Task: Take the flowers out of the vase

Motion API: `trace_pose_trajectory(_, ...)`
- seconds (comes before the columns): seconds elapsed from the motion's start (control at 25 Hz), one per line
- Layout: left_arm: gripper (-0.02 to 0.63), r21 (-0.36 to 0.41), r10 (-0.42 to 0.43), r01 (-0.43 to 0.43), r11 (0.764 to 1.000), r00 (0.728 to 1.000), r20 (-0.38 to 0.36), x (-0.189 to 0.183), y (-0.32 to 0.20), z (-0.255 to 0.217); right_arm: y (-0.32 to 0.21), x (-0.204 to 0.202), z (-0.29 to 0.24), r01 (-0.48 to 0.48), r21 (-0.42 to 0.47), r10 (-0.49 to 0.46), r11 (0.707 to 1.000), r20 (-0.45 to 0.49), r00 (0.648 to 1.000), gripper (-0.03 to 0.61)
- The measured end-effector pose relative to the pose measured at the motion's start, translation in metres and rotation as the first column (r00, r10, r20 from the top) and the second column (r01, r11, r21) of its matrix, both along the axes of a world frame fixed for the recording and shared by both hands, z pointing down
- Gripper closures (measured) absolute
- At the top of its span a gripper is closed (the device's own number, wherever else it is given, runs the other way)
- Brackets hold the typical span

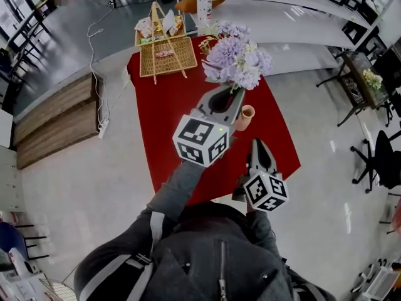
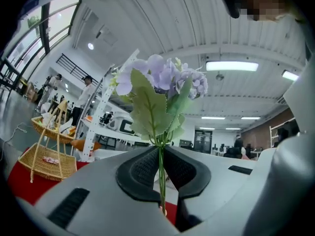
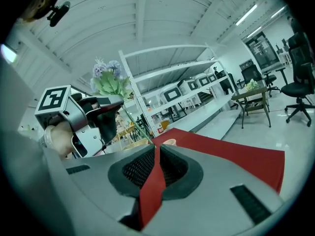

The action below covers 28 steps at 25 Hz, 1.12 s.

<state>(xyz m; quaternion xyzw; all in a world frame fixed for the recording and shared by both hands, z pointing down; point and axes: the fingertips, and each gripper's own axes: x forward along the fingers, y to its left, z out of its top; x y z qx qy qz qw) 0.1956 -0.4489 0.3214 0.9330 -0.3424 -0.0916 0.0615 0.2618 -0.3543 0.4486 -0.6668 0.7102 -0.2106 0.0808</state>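
A bunch of pale purple flowers (image 1: 235,58) with green leaves is lifted over the red table (image 1: 169,118). My left gripper (image 1: 234,94) is shut on its thin green stem (image 2: 161,173), and the blooms (image 2: 165,77) rise above the jaws. The small tan vase (image 1: 246,113) stands on the cloth just right of that gripper. In the right gripper view the stem (image 3: 135,124) slants down from the left gripper (image 3: 117,103) toward the vase (image 3: 170,142); its lower end is hidden. My right gripper (image 1: 258,144) hovers nearer me, shut (image 3: 156,149) on nothing.
Two wicker baskets (image 1: 168,55) with upright handles stand at the far end of the table. White shelving (image 1: 282,17) runs behind it. An office chair (image 1: 376,158) and a small side table (image 1: 366,74) stand on the floor to the right.
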Motion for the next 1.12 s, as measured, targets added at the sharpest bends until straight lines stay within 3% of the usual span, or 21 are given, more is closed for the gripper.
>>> trace_pose_trajectory(0.44,0.58,-0.062,-0.072,0.077,0.995,0.994,0.086,-0.087,0.052,0.032,0.023,-0.079,-0.005,0.116,-0.035,-0.116,0.993,0.001,0.993,0.563)
trace_pose_trajectory(0.84,0.58,-0.157,-0.176,0.199,0.967,0.974,0.145,-0.175,0.11,0.089,0.035,-0.153,-0.006,0.244,-0.045,-0.245,0.969,-0.022,0.969,0.565)
trace_pose_trajectory(1.12,0.58,-0.147,-0.216,0.24,0.959,0.963,0.163,-0.21,0.126,0.099,0.041,-0.182,-0.009,0.277,-0.039,-0.278,0.96,-0.051,0.959,0.565)
